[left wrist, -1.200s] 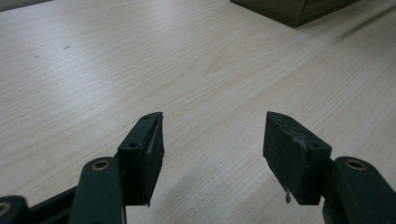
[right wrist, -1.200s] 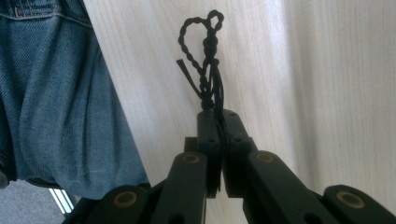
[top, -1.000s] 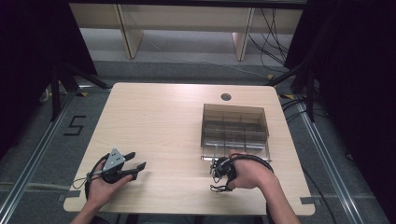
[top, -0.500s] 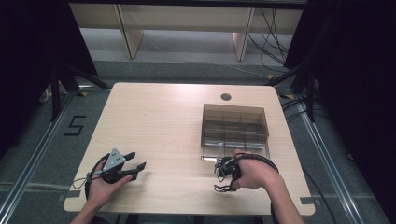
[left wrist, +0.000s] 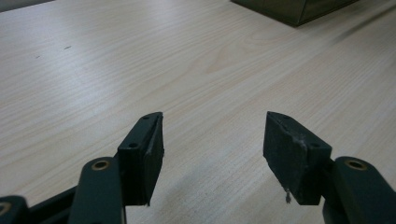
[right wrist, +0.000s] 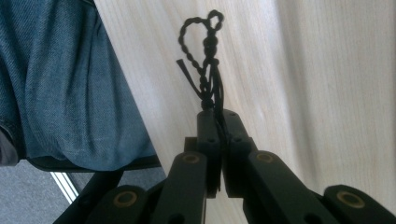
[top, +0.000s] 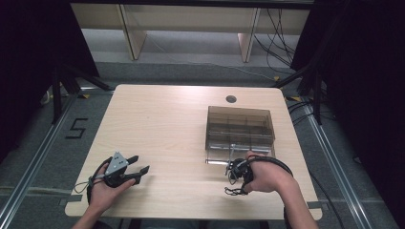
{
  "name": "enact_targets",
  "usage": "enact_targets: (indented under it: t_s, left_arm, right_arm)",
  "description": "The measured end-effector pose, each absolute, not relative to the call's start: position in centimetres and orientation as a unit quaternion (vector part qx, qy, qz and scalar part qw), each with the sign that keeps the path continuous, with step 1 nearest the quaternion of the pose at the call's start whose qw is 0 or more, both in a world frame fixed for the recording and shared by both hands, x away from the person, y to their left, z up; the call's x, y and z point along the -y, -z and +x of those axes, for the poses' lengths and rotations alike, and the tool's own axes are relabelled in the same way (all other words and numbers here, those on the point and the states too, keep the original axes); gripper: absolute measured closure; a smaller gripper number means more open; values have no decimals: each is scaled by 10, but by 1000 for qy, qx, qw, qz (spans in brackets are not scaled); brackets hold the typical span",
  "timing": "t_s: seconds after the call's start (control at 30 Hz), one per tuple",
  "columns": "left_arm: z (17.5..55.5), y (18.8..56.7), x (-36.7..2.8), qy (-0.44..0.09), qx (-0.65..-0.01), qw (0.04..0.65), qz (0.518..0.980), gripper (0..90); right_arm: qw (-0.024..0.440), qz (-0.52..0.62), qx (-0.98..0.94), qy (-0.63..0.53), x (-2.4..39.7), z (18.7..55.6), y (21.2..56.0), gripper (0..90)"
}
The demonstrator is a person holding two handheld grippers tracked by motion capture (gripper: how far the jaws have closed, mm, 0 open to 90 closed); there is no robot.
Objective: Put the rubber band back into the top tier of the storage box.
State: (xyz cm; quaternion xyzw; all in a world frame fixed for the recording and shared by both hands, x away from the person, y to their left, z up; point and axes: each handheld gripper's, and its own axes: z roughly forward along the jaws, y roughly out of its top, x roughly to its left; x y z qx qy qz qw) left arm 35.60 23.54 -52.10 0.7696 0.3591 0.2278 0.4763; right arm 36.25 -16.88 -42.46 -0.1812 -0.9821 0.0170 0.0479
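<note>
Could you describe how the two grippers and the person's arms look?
Both grippers are black. The left gripper carries a grey three-cornered plate, and its fingers are flat black blocks on arms with brass-coloured rivets. The right gripper has the same rivets. Black cables loop behind each hand. The forearms are bare, with no sleeves visible.

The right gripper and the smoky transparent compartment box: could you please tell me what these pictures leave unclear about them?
- High view: the right gripper is largely covered by the person's right hand; its jaws are too small to read.
- Right gripper view: the thin black knotted cord runs between the shut jaws, so its clamped end is hidden.
- High view: the smoky transparent compartment box is too small and dim to tell its contents.
</note>
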Motion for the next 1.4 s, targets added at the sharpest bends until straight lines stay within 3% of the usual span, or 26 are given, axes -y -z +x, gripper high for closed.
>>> enact_targets:
  t_s: [1.4]
  left_arm:
    - [356,521,-236,-229,-358,475,770,380]
  right_arm:
    - [48,-193,980,-19,185,361,414,886]
